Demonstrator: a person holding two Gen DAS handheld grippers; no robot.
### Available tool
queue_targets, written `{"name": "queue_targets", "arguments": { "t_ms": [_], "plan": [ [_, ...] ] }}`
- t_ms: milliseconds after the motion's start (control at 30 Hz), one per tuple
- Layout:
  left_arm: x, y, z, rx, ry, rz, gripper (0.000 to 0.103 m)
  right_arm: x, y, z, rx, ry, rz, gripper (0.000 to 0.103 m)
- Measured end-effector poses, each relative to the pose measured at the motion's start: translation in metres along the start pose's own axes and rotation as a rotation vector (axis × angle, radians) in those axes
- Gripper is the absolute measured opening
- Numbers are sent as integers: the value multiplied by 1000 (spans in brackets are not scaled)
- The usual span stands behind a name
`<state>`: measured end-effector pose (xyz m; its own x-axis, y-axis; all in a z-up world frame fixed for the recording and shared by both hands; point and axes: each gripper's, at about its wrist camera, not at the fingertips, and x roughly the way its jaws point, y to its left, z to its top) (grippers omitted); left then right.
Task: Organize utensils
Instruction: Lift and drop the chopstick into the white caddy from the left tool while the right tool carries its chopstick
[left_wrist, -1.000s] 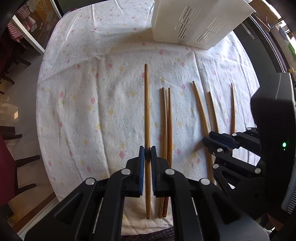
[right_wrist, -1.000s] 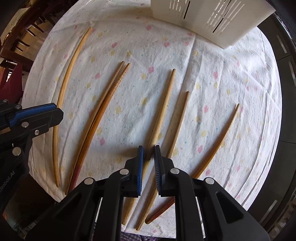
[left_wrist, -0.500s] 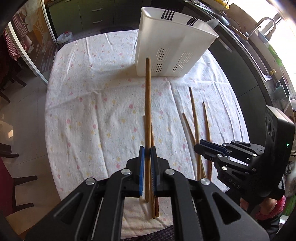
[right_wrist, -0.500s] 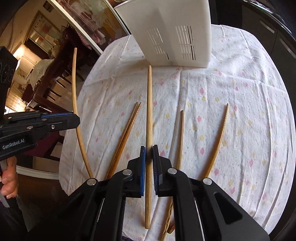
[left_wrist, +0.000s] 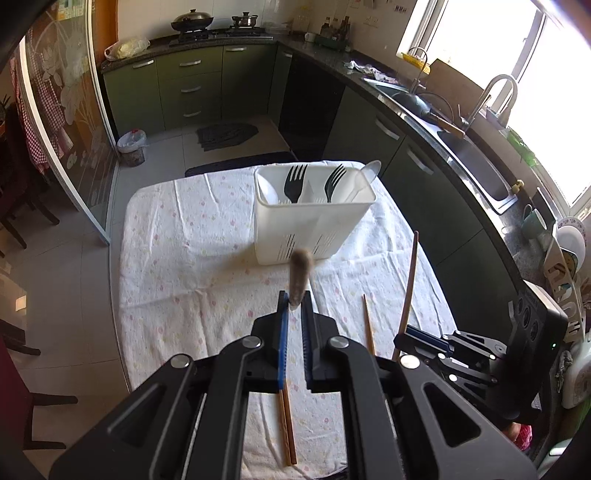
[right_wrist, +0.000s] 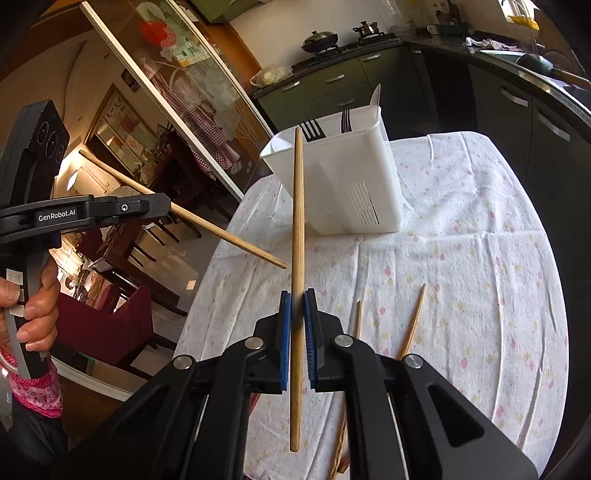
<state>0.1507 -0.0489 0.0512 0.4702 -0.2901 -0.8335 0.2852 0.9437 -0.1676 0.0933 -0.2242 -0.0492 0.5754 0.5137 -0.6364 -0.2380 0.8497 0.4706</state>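
My left gripper (left_wrist: 292, 306) is shut on a wooden chopstick (left_wrist: 300, 275) that points toward the camera, held above the table; it also shows in the right wrist view (right_wrist: 207, 225). My right gripper (right_wrist: 297, 302) is shut on another wooden chopstick (right_wrist: 297, 229), held upright and raised; it also shows in the left wrist view (left_wrist: 408, 288). A white slotted utensil holder (left_wrist: 310, 221) stands at the table's far side with two black forks (left_wrist: 295, 182) and white spoons in it. More chopsticks (left_wrist: 286, 421) lie on the cloth.
The table wears a white flowered cloth (left_wrist: 177, 266). Two chopsticks (right_wrist: 413, 321) lie near its front right in the right wrist view. A dark kitchen counter with a sink (left_wrist: 476, 162) runs along the right. Chairs and a glass door (left_wrist: 66, 122) are at the left.
Both grippers have lifted their chopsticks well above the table and tilted up, so the holder and kitchen came into view. The left chopstick now points at the camera.
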Motion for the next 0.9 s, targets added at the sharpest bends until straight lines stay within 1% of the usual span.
{"name": "queue_targets", "arguments": {
  "t_ms": [133, 233, 433, 667, 767, 900],
  "plan": [
    [-12, -10, 27, 7, -62, 10, 7, -21, 4, 18, -1, -60, 11, 8],
    [-18, -13, 46, 1, -97, 16, 7, -29, 5, 28, -2, -94, 16, 8],
    [-30, -19, 83, 0, -169, 28, 7, -34, 1, 35, 5, -107, 34, 8],
    [-38, -27, 118, 9, -273, 60, 7, -31, -12, 31, 28, -104, 35, 8],
    [-28, -28, 125, 3, -273, 66, 7, -34, -17, 31, 33, -114, 35, 8],
    [-2, -24, 124, -3, -228, 84, 7, -44, -18, 33, 34, -133, 30, 8]
  ]
}}
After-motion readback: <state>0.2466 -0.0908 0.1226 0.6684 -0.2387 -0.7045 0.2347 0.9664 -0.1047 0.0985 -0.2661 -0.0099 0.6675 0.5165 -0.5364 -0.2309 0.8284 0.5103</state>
